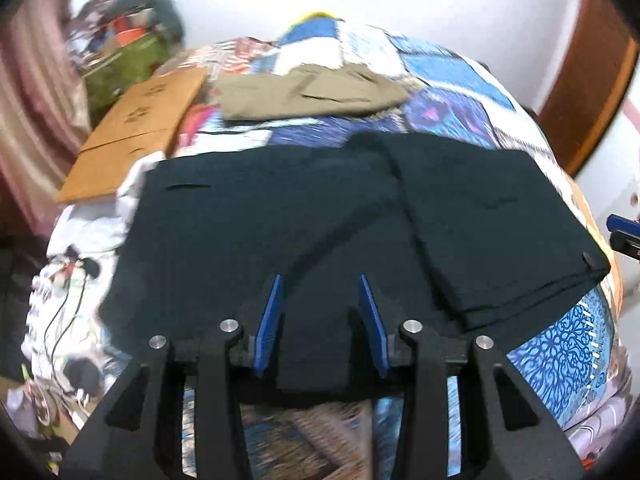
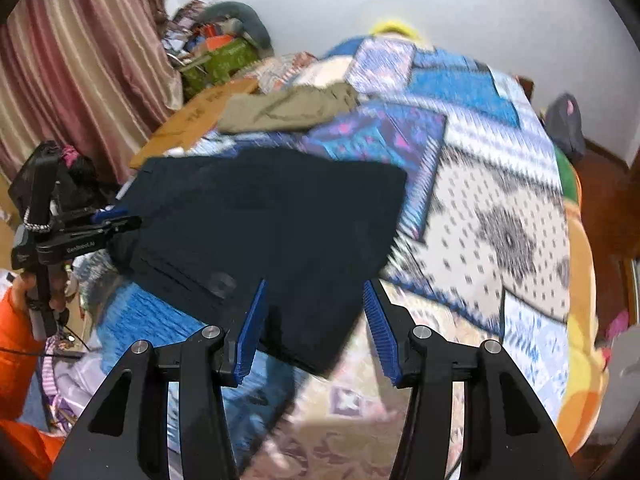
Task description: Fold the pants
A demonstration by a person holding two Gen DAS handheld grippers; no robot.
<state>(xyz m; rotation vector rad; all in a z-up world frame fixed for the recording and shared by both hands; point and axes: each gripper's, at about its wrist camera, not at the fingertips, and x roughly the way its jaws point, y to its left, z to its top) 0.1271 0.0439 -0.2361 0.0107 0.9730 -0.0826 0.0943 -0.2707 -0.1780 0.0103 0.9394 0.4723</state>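
Observation:
Dark navy pants (image 1: 320, 216) lie folded in layers on a patchwork quilt (image 1: 452, 76); they also show in the right wrist view (image 2: 272, 216). My left gripper (image 1: 320, 280) is open, its blue pads over the pants' near edge, holding nothing. My right gripper (image 2: 314, 284) is open over the pants' right near corner, empty. The left gripper (image 2: 120, 220) shows from the side at the pants' left edge in the right wrist view. The right gripper's tip (image 1: 624, 228) shows at the right edge of the left wrist view.
Khaki pants (image 1: 308, 92) lie folded farther back on the quilt (image 2: 500, 216), also in the right wrist view (image 2: 288, 108). A flat cardboard sheet (image 1: 136, 128) lies at the left. Clutter and a green bag (image 1: 124, 64) sit by the curtain (image 2: 80, 64). Cables (image 1: 64, 304) trail at the left.

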